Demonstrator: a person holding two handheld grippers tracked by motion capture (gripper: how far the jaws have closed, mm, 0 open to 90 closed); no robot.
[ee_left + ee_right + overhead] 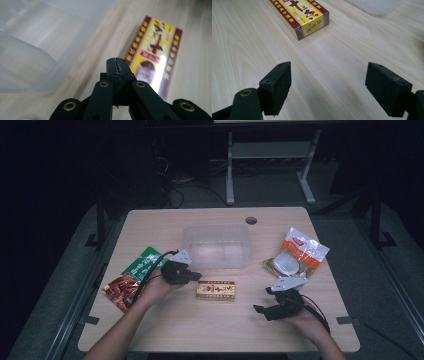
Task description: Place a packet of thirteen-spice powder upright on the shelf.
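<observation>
**Yellow box lies between two grippers, clear tub empty behind it**

The clear plastic tub [216, 246] stands on the wooden table [165, 320] with nothing visible inside it; its see-through wall [27, 52] rises just to the left of the left gripper's jaws in the left gripper view.

The left gripper [192, 276] has its jaws pressed fully together with nothing between them [117, 65]. The yellow and red box [215, 290] lies flat on the table just beside those closed tips, a little ahead and to their right [153, 53], not touched by them.

The right gripper [261, 309] holds its jaws wide apart over bare wood [328, 75], empty. From it, the box sits ahead and to the left, well clear of both pads [300, 15], with a corner of the tub [374, 6] farther off beyond it.

Behind the left gripper lie a green packet [142, 262] and a red packet [120, 290]. Beyond the right gripper rests an orange and white pouch [300, 252].
</observation>
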